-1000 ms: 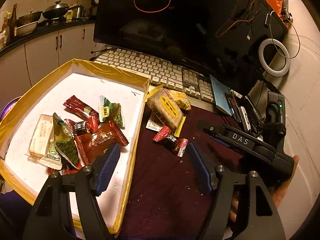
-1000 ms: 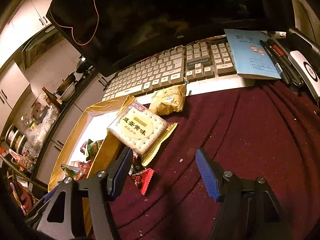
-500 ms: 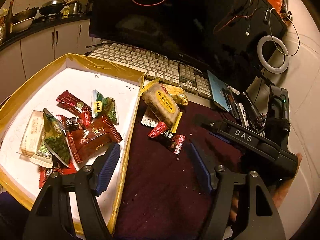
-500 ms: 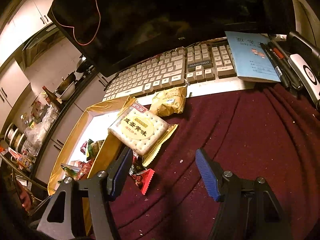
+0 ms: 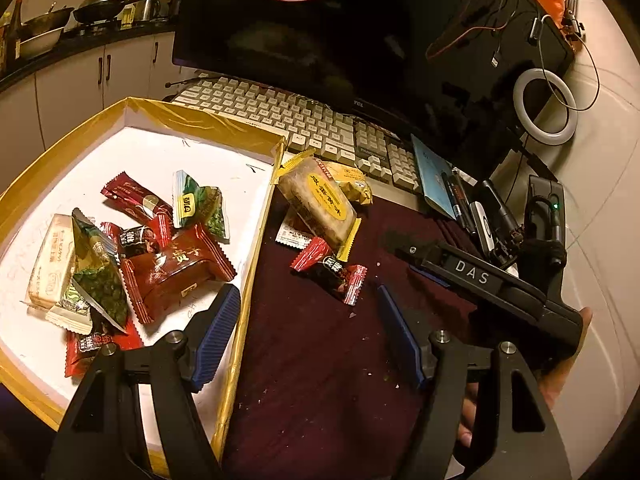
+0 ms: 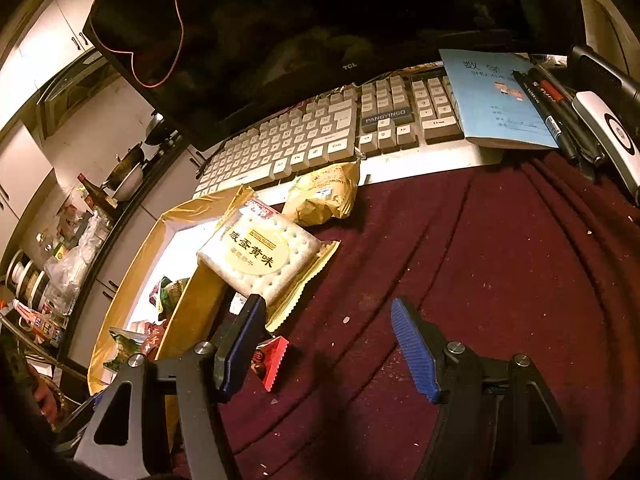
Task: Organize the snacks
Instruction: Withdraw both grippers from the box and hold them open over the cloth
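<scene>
Left wrist: maroon cloth (image 5: 320, 380), keyboard (image 5: 280, 116), kitchen counter (image 5: 60, 48) behind.

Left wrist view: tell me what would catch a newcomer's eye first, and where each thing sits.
First the gold-edged tray on the left, its white floor heaped with red and green snack packets. Next the cracker pack with its yellow round label, leaning on the tray's right wall above the maroon cloth, a small red candy in front of it. Behind everything stand a pale keyboard and a dark monitor.
</scene>
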Available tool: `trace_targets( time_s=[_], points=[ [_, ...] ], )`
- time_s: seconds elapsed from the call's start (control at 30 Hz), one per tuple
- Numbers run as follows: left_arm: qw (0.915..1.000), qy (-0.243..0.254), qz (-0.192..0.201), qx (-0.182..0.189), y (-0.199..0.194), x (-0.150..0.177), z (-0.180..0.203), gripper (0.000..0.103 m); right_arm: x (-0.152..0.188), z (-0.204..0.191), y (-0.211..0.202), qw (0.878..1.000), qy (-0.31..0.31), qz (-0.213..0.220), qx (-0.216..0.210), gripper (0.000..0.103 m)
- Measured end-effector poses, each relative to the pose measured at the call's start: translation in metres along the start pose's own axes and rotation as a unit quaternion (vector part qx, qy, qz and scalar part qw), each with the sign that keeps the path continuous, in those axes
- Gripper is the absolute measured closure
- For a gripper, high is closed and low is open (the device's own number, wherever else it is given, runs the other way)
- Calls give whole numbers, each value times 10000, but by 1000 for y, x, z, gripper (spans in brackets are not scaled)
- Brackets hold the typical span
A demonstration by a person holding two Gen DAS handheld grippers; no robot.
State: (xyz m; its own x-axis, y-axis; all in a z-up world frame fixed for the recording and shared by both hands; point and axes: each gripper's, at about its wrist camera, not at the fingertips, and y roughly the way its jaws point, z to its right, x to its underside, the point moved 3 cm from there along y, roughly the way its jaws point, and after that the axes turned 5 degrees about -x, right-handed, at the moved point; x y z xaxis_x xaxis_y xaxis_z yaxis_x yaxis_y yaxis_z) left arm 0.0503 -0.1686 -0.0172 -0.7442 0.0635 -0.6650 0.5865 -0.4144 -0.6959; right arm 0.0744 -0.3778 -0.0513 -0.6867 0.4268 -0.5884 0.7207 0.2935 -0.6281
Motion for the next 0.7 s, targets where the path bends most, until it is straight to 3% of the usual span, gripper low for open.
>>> trace_targets(
  time_s=[0.7],
  points=[
    [9999, 26, -51, -86, 3, 0, 2, 33, 2, 1, -2, 9999, 74, -21, -110, 35]
  ],
)
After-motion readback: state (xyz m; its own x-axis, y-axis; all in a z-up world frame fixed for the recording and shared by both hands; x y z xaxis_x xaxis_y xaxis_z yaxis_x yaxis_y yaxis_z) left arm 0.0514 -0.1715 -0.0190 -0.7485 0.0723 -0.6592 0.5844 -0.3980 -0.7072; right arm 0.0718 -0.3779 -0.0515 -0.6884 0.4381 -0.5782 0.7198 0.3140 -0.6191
